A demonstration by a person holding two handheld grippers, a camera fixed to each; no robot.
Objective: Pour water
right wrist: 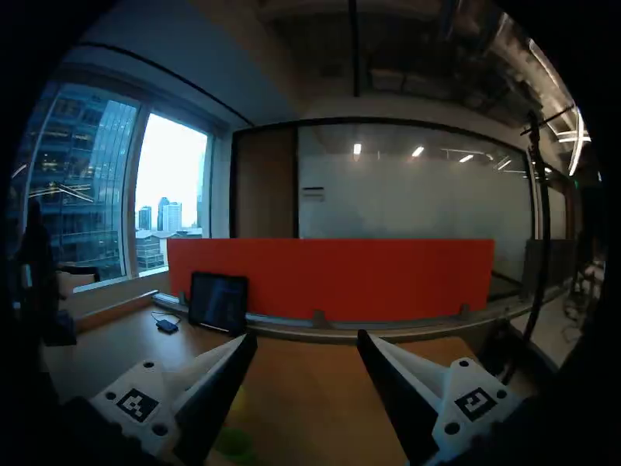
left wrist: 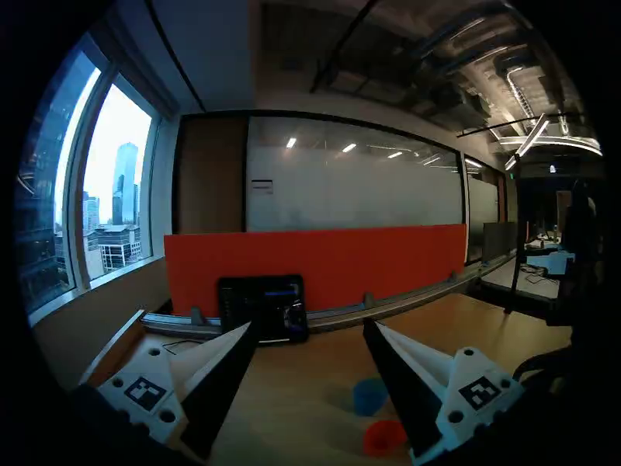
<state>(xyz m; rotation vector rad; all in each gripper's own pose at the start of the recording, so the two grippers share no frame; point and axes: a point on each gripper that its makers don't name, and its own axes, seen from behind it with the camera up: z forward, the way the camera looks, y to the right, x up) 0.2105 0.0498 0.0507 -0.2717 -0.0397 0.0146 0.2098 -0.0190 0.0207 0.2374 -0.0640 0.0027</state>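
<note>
Logged left gripper (left wrist: 308, 324) with fingers spread wide, gripping nothing, held above a wooden desk (left wrist: 310, 388). Spotted a blue cup (left wrist: 370, 394) on the desk between the fingers, nearer the right-hand one, and a red cup (left wrist: 384, 436) just beside it, closer to the camera and partly hidden behind that finger. Could not tell whether either cup holds water. Noted a dark tablet (left wrist: 261, 307) propped upright at the far desk edge in front of an orange partition (left wrist: 349, 264), with a window (left wrist: 109, 194) off to the left. Logged right gripper (right wrist: 307, 335) likewise released, fingers well apart, nothing in between. Picked out a blurred yellow-green object (right wrist: 233, 435) low on the desk by the left-hand finger; cannot tell what it is. Noted a small dark item (right wrist: 166, 325) lying on the desk just left of the tablet.
</note>
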